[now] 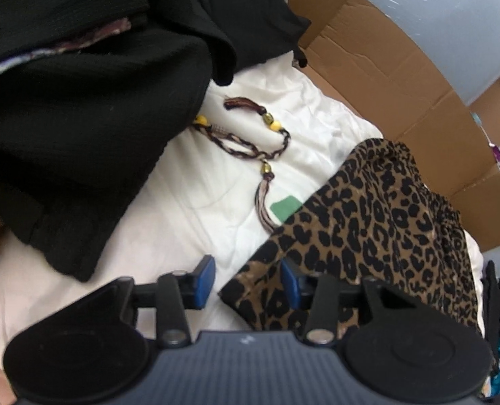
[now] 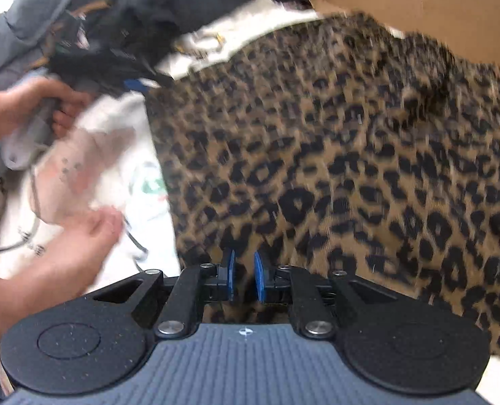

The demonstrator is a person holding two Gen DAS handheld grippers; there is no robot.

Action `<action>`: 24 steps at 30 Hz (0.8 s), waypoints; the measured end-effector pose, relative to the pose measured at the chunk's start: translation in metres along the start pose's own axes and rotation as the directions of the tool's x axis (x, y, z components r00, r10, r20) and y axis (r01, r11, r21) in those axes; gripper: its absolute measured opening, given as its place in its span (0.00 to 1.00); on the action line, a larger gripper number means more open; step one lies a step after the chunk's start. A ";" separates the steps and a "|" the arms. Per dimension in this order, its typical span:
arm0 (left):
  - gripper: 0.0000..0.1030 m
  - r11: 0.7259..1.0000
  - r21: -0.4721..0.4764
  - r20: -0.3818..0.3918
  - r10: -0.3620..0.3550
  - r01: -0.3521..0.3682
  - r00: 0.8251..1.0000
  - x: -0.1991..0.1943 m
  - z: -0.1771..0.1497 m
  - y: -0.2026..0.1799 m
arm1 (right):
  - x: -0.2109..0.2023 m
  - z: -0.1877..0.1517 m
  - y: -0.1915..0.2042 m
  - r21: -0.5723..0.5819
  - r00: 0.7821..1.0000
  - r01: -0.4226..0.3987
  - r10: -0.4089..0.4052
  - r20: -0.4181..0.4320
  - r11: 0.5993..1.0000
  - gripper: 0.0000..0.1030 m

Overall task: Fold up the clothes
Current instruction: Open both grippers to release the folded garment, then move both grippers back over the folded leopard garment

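Observation:
A leopard-print garment lies on the white bed sheet at the right. My left gripper is open, its blue pads on either side of the garment's near corner, just above it. In the right wrist view the same garment fills most of the frame, blurred by motion. My right gripper has its blue pads close together on the garment's near edge, with fabric between them. The left gripper shows at the far left of that view, held by a hand.
A pile of black clothes covers the left of the bed. A beaded tassel cord lies on the sheet between the pile and the leopard garment. Flattened cardboard stands along the right side. A bare hand is at lower left.

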State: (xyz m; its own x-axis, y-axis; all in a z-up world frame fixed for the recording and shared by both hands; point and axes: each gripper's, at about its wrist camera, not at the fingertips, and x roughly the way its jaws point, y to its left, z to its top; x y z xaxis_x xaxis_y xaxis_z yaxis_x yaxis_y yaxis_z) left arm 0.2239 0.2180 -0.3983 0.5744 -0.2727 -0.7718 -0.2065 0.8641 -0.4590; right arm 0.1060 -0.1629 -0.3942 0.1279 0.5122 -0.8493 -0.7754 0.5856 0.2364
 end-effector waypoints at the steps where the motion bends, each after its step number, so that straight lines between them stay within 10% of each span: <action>1: 0.22 1.000 0.001 -0.011 -0.003 0.003 1.000 0.000 -0.001 0.001 | 0.004 -0.004 0.000 0.006 1.000 0.001 -0.001 -0.016 1.000 0.14; 17: 0.06 0.997 0.047 0.027 0.060 -0.061 0.998 -0.018 0.000 -0.003 | -0.016 -0.018 0.013 0.026 0.998 -0.055 0.055 -0.018 0.998 0.14; 24: 0.27 0.989 0.034 0.020 0.142 -0.142 0.990 -0.024 0.006 -0.016 | -0.053 -0.011 -0.006 0.101 0.997 -0.055 0.049 0.060 0.993 0.14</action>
State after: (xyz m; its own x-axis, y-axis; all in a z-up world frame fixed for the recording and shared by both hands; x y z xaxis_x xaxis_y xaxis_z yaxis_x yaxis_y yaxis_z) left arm 0.2181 0.2134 -0.3696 0.5550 -0.1389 -0.8201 -0.2595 0.9078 -0.3294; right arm 0.0974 -0.2004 -0.3560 0.1264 0.5769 -0.8070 -0.7146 0.6172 0.3292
